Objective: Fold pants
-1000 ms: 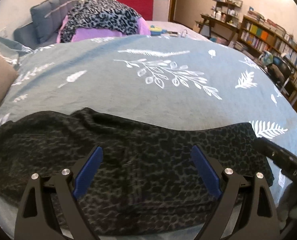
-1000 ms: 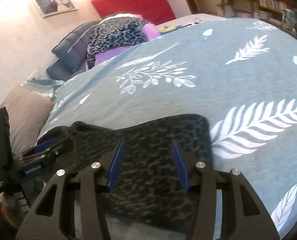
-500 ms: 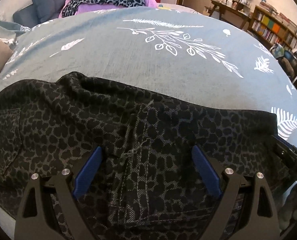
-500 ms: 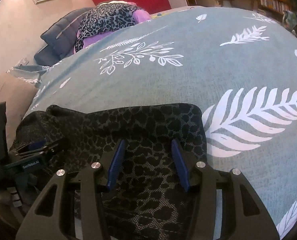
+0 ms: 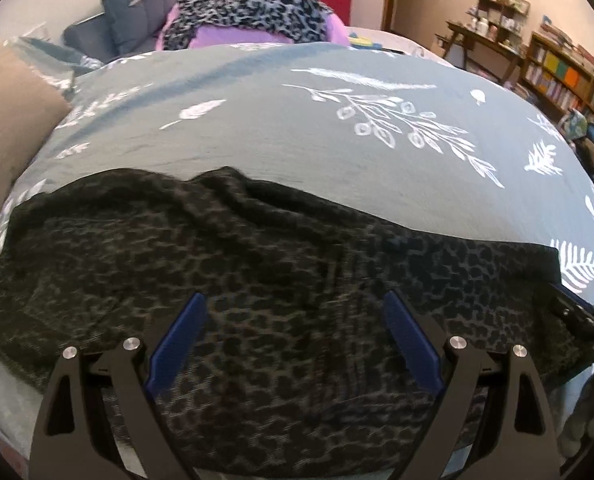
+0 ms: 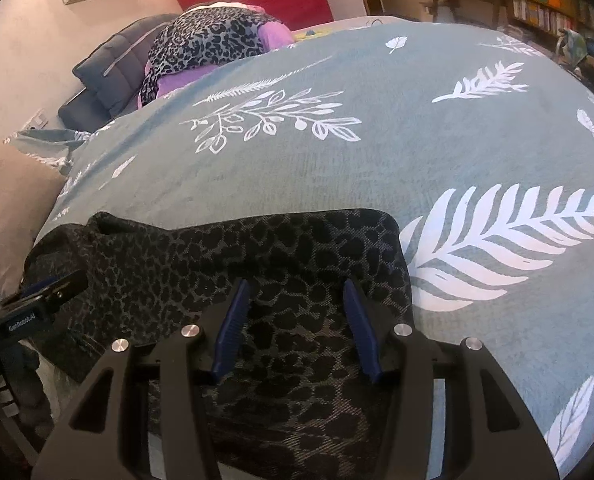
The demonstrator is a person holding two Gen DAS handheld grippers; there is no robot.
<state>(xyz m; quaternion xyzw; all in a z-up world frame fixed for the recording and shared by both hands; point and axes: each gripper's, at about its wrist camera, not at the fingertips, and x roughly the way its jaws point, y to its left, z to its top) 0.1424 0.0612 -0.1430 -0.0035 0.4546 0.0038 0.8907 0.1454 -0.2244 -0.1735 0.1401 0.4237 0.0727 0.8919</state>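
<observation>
Lying flat across the bed's (image 5: 297, 128) near edge, the pants (image 5: 281, 280) are running long-axis left to right under me. I'm hovering the left gripper (image 5: 295, 340) over their middle and the right gripper (image 6: 295, 326) nearer their right end, both jaws released, gripping nothing.

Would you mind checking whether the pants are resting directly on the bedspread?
Touching: the right wrist view shows the pants lying flat on the bedspread, no gap.

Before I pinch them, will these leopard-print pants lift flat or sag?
Probably sag: the pants already lie rumpled, with soft ridges along the far edge. Likely light, thin woven cloth. The bedspread looks soft, so a low pinch may catch it too.
</observation>
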